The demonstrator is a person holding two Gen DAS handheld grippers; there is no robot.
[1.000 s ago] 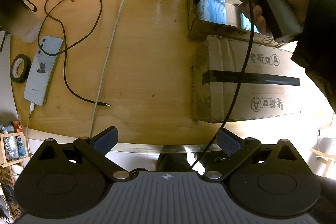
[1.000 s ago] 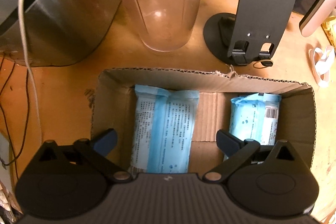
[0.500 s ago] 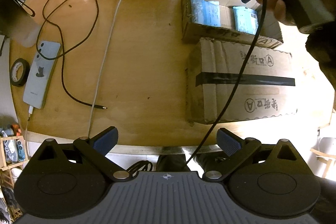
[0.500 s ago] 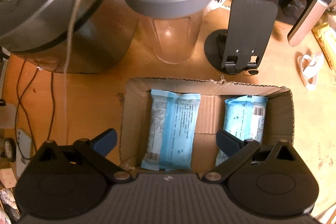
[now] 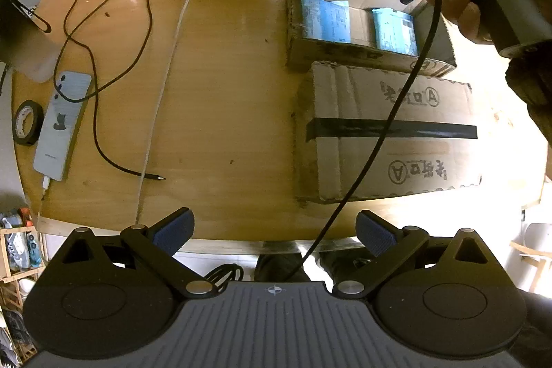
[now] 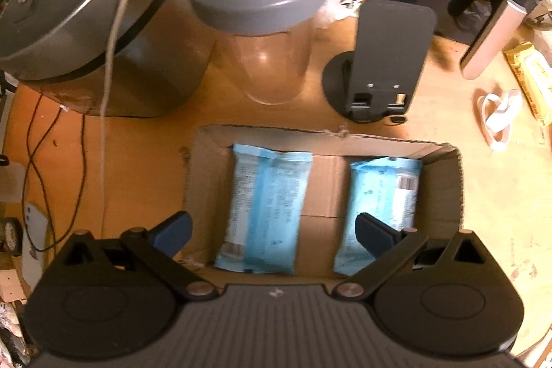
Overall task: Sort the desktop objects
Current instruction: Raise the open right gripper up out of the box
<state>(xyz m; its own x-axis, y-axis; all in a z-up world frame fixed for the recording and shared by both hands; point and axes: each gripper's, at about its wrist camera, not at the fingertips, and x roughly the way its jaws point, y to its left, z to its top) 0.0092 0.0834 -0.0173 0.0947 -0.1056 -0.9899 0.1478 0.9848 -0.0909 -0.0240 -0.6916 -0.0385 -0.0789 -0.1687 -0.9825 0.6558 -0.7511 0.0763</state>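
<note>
While right tool (image 6: 272,231) hangs wide over open box (image 6: 445,195), left tool (image 5: 274,230) gapes empty.

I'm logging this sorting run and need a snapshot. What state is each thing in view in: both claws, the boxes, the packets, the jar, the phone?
Left claw: open, empty.
Right claw: open, empty, above the open box.
Open box: top open, two packets inside.
Blue packets: lying flat, side by side, apart.
Taped box: closed, black tape across.
Clear jar: grey lid on, looks empty.
Phone: face down, cable plugged in.
</note>
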